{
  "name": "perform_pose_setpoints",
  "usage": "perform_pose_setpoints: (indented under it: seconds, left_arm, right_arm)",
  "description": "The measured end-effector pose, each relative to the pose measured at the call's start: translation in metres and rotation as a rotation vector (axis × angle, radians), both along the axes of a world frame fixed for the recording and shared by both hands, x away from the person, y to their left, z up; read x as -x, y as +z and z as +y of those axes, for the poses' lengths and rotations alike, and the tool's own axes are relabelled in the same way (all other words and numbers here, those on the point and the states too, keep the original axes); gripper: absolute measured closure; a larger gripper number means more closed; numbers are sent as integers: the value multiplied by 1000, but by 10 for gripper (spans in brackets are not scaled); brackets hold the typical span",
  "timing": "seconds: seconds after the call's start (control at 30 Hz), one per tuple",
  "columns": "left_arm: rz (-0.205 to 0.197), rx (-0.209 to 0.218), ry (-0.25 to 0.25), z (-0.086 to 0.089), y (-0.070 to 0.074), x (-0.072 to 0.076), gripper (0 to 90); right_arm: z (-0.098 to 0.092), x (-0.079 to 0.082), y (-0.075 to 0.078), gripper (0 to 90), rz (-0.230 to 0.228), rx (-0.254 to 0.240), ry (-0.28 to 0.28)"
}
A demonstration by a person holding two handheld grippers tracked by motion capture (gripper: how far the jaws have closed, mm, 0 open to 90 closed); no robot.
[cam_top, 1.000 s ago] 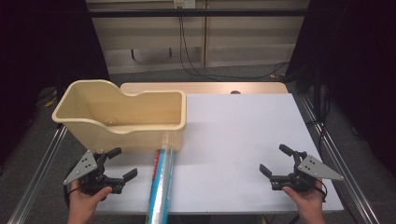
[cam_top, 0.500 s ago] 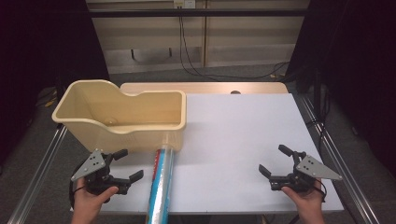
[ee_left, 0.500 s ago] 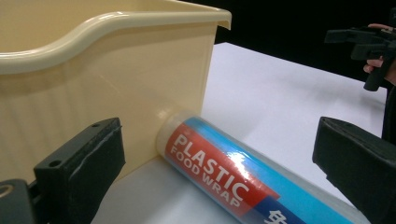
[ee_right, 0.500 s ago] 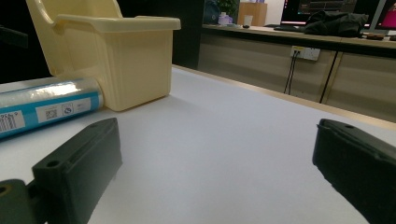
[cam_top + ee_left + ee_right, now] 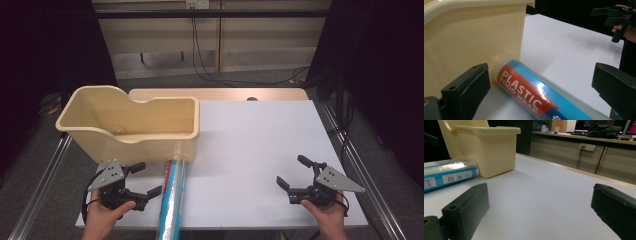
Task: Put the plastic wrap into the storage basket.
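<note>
Jaws gaping on left gripper (image 5: pixel 149 178), flanking food wrap roll (image 5: pixel 172 200) beside beige bin (image 5: pixel 130 142); right gripper (image 5: pixel 294 174) gaping over counter (image 5: pixel 260 140).

A cream plastic bin (image 5: pixel 131 125) stands on the white table (image 5: pixel 260 140), a roll of wrap (image 5: pixel 172 197) touching its near wall. The left gripper (image 5: pixel 147 180), jaws apart, sits just beside the roll; the right gripper (image 5: pixel 292 172) is well apart, also spread.

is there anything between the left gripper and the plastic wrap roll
Nothing visible. The left gripper is open beside the plastic food wrap roll, with only bare white table in the gap. The roll's far end sits against the cream bin.
</note>
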State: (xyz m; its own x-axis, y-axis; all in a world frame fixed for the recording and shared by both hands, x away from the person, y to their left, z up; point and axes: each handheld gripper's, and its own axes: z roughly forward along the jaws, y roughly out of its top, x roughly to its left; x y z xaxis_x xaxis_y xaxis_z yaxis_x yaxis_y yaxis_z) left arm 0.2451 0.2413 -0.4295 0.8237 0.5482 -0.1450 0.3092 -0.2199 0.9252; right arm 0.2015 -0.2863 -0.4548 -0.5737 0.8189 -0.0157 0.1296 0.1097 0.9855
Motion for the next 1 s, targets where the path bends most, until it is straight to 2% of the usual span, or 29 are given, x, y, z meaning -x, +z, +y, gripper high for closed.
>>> perform_pose_setpoints:
  seconds: [0.33,0.5,0.63,0.9,1.0]
  left_arm:
    - [64,-61,-22,-12,3,2,12]
    - [110,-103,-36,-21,5,2,11]
    - [145,-117,-37,-27,7,1,11]
    - [261,-197,-30,-37,10,0,2]
    - [297,-212,-22,-41,12,-1,0]
  right_arm:
    - [0,-1,0,12,7,7,0]
    - [2,-1,-1,14,10,11,0]
    - [3,-1,-1,16,12,14,3]
    - [3,-1,-1,16,16,17,2]
    - [3,-1,-1,16,18,15,0]
